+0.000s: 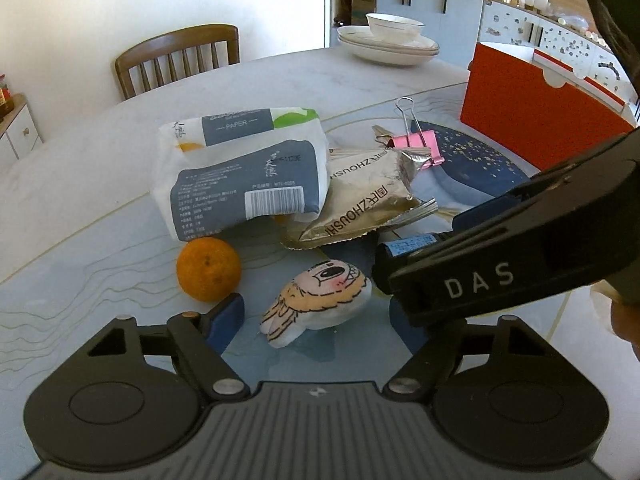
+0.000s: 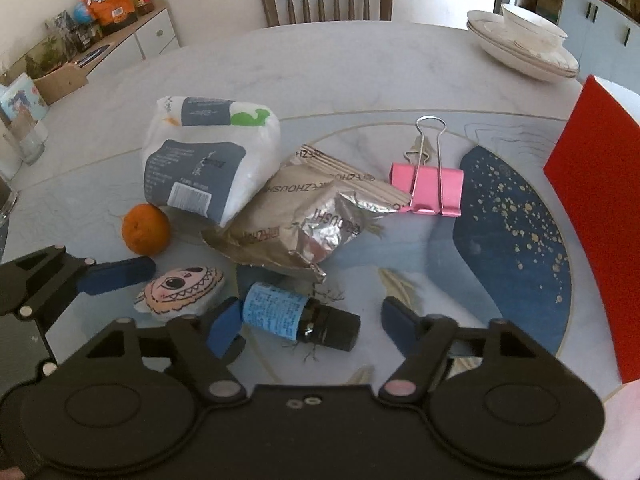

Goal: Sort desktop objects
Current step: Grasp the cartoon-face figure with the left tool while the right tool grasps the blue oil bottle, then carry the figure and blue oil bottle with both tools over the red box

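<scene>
Right wrist view: the right tongs (image 2: 310, 320) are held low over the desk (image 2: 320, 68), and a small brown bottle (image 2: 300, 318) with a blue label lies on its side between the two blue fingers (image 2: 226, 326). The left finger is touching the label end of the bottle. The right finger is kept well apart from the black cap, so the bottle is not pinched and the tongs are spread.

The bottle is used as the landmark. Just left of it, a small soft toy (image 2: 180, 290) with a drawn face is seen. The left tongs (image 1: 316, 312) are placed around that toy, one blue finger on each side, without squeezing it. In the left wrist view one of those fingers is hidden behind the right tongs.

Behind the bottle, a crumpled silver snack bag (image 2: 296, 220) is lying on the desk. Further back and to the left, a white tissue pack (image 2: 208, 164) is seen, with an orange (image 2: 146, 229) just below it. Behind and to the right, a pink binder clip (image 2: 426, 188) is lying flat. Far right of the bottle, a red box (image 2: 600, 208) is standing. Far behind it, plates and a bowl (image 2: 524, 46) are stacked.
</scene>
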